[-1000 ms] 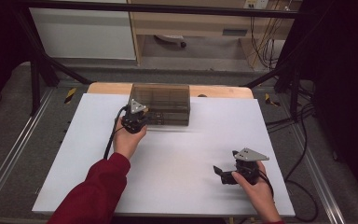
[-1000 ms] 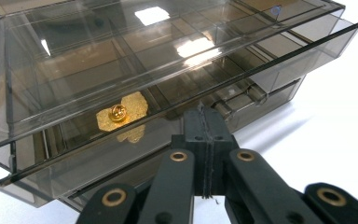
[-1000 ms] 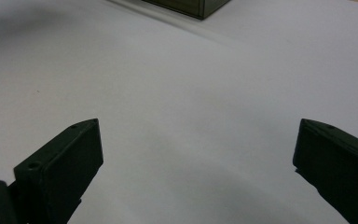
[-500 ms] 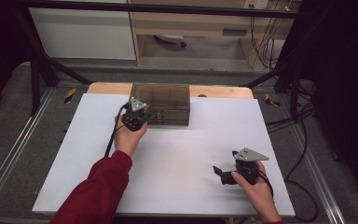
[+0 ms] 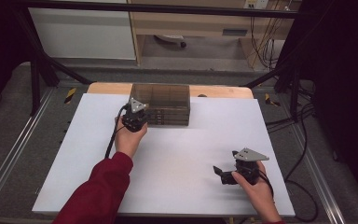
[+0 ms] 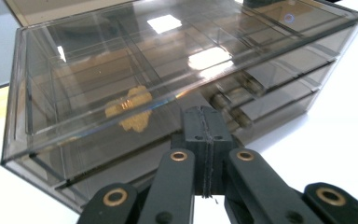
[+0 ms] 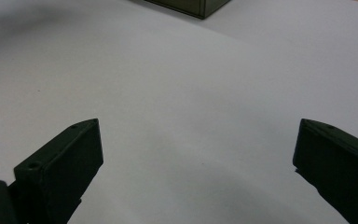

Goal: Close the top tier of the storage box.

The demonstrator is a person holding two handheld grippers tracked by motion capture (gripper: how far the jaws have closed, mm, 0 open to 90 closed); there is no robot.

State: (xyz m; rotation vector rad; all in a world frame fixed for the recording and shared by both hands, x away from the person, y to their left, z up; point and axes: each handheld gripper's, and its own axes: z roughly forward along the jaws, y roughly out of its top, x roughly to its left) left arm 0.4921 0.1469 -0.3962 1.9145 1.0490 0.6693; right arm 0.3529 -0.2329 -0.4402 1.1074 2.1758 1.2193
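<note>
A smoky see-through drawer box (image 5: pixel 161 95) stands at the back of the white table (image 5: pixel 182 144). My left gripper (image 5: pixel 140 112) is at its front left corner, held by a hand in a red sleeve. In the left gripper view the jaws are pressed together with nothing between them, and my left gripper (image 6: pixel 205 122) points at the fronts of the stacked drawers of the box (image 6: pixel 121 65). I cannot tell whether the tips touch it. My right gripper (image 5: pixel 220 175) rests low at the near right, apart from the box. There my right gripper (image 7: pixel 199 122) stands open over bare table.
A yellowish patch (image 6: pixel 130 107) shows through the box's clear top. A corner of the box (image 7: pixel 191 7) lies far ahead in the right gripper view. A wooden strip (image 5: pixel 107 87) runs behind the white sheet. Black cables (image 5: pixel 303 154) hang off the right edge.
</note>
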